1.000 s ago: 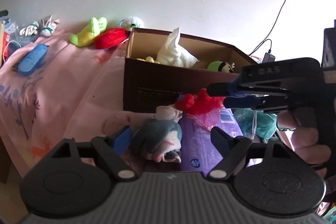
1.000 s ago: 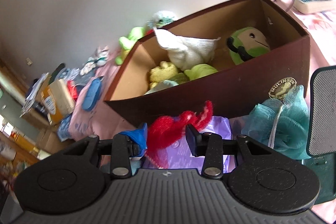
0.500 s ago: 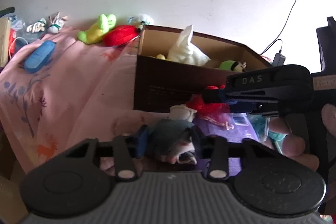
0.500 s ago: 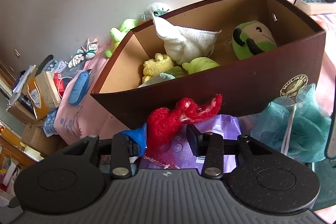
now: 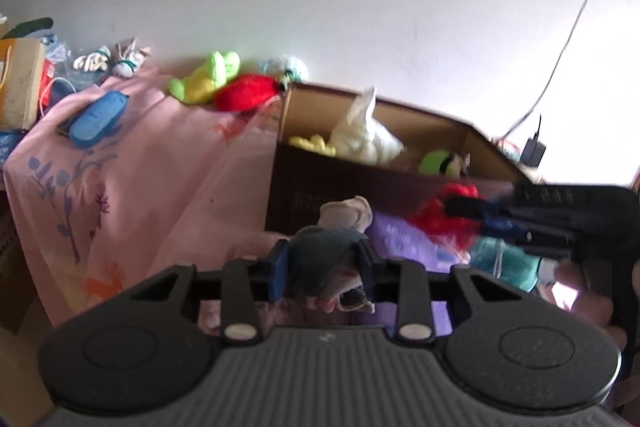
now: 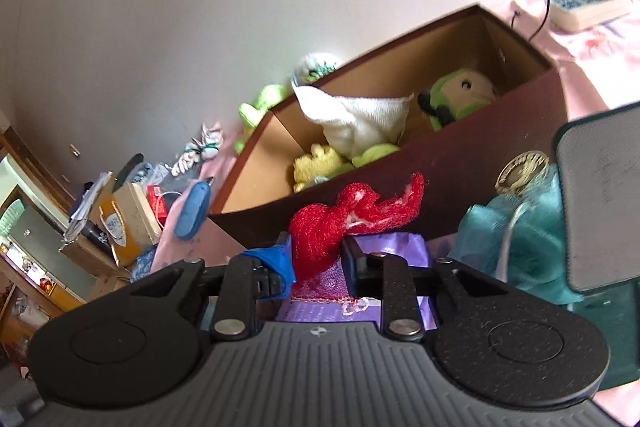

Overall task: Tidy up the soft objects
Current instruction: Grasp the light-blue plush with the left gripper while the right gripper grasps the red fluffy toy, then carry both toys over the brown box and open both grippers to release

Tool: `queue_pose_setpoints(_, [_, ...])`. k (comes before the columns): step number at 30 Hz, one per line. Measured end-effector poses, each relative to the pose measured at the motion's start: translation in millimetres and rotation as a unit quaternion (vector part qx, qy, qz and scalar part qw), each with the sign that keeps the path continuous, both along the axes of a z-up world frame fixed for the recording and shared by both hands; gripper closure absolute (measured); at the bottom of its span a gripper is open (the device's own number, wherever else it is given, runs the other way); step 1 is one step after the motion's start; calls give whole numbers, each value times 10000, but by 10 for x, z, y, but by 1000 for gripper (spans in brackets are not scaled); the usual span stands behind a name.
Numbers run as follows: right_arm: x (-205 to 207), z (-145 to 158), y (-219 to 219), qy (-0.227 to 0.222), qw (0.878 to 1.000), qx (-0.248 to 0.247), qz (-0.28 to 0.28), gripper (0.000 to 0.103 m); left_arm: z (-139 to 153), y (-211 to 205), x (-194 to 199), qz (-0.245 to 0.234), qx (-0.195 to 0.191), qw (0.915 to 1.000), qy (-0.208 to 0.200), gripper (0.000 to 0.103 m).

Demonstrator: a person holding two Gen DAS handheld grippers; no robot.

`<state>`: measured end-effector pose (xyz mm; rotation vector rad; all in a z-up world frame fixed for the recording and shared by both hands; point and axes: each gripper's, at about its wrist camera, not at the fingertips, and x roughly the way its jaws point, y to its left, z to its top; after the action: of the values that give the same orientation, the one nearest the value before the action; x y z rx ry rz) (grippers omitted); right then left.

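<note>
Red mesh scrubber [image 6: 352,215], grey-teal plush [image 5: 326,251], dark brown box [image 6: 460,163], pink leaf-printed sheet [image 5: 132,183], teal pouf [image 6: 520,247].

the left gripper [image 5: 322,269] has a matt black body with a ribbed grey plate along the bottom of the frame, flanked by two round black discs with a speckled finish. two black finger arms rise from it, each fixed with a silver screw; the left-hand pad is blue. the right gripper [image 6: 316,263] is built the same way: ribbed grey plate with a small cross mark, speckled discs, silver screws, blue tape on the left-hand finger. seen side-on at centre right in the left wrist view, it is a long black block with blurred raised lettering.
</note>
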<state>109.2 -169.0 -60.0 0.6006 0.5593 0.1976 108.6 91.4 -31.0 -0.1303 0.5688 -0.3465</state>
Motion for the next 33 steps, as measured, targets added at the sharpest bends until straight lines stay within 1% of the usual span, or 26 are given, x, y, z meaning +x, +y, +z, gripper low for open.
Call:
queue_pose_setpoints(3, [-72, 77, -68, -155, 9998, -93, 49, 96, 168, 47, -34, 9, -214, 9997, -102, 69])
queue_pose_setpoints(5, [-115, 138, -116, -280, 9994, -160, 128, 96, 284, 27, -51, -26, -257, 9995, -203, 69])
queue_pose_setpoints(9, [-157, 302, -212, -519, 9969, -538, 243, 96, 500, -69, 2, -137, -318, 9987, -370, 69])
queue_pose_setpoints(12, [-111, 477, -279, -692, 9912, -1067, 367, 96, 644, -205, 118, -267, -327, 9980, -471, 69])
queue_pose_setpoints(14, [-20, 626, -324, -736, 9851, -1482, 478, 96, 721, -318, 233, -363, -299, 9975, -532, 69])
queue_pose_setpoints(16, [113, 763, -368, -759, 9786, -1793, 658, 96, 772, -444, 402, -448, -328, 9972, -500, 69])
queue_pose_setpoints(19, [418, 933, -436, -689, 9661, -2296, 957, 95, 783, -655, 639, -488, -243, 9976, -425, 69])
queue_pose_setpoints(20, [535, 966, -469, -603, 9624, -2425, 1067, 95, 770, -727, 730, -503, -206, 9977, -399, 69])
queue_pose_setpoints(23, [885, 996, -535, -304, 9571, -2546, 1349, 95, 701, -894, 986, -480, -169, 9984, -238, 69])
queue_pose_setpoints(25, [1090, 973, -503, -195, 9520, -2682, 1465, 95, 632, -988, 1152, -469, -142, 9988, -88, 69])
queue_pose_setpoints(29, [1399, 822, -368, 148, 9360, -3021, 1799, 93, 506, -1102, 1399, -420, -34, 9991, 100, 69])
queue_pose_setpoints(30, [1470, 773, -331, 230, 9323, -3101, 1846, 91, 475, -1119, 1453, -412, -40, 9990, 147, 69])
queue_pose_setpoints(33, [1646, 646, -235, 404, 9229, -3311, 1925, 91, 382, -1155, 1600, -413, -81, 9986, 320, 68])
